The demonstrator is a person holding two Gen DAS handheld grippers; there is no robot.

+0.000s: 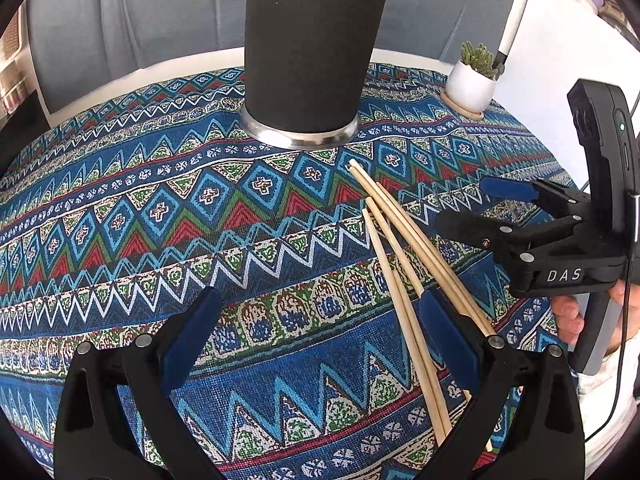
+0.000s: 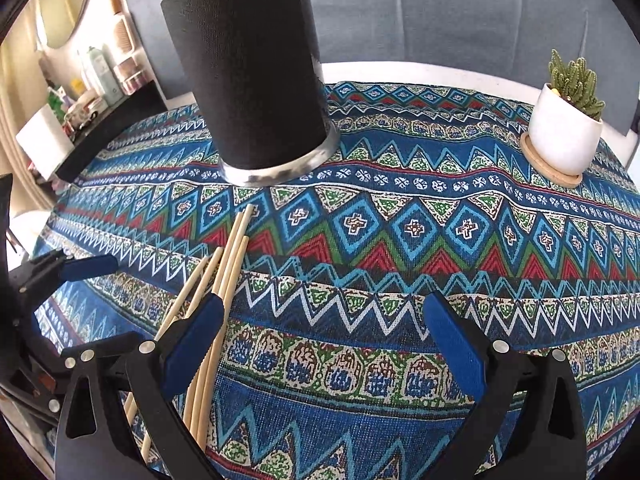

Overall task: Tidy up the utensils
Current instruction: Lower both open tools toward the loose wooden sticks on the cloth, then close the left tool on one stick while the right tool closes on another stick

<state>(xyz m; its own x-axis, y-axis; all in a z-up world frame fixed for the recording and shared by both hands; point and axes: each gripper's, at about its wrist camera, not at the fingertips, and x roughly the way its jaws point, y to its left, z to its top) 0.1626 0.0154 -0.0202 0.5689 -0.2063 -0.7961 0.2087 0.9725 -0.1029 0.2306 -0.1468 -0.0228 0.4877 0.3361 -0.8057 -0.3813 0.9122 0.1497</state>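
Desk cloth (image 2: 400,240): woven in blue, red, green and white zigzag and diamond bands, spread over a white desk (image 2: 420,70).
Potted succulent (image 2: 566,120): green spikes in a white round pot, upright on a wooden saucer (image 2: 552,172), at the far right of the cloth.
Sofa (image 2: 440,8): grey-blue cushions, behind the desk.
Side shelf (image 2: 92,92): dark, at far left, crowded with bottles and jars too small to tell apart.

chopsticks (image 1: 404,276) loose on tablecloth (image 1: 160,216) | black holder (image 1: 310,52) upright | left jaws apart
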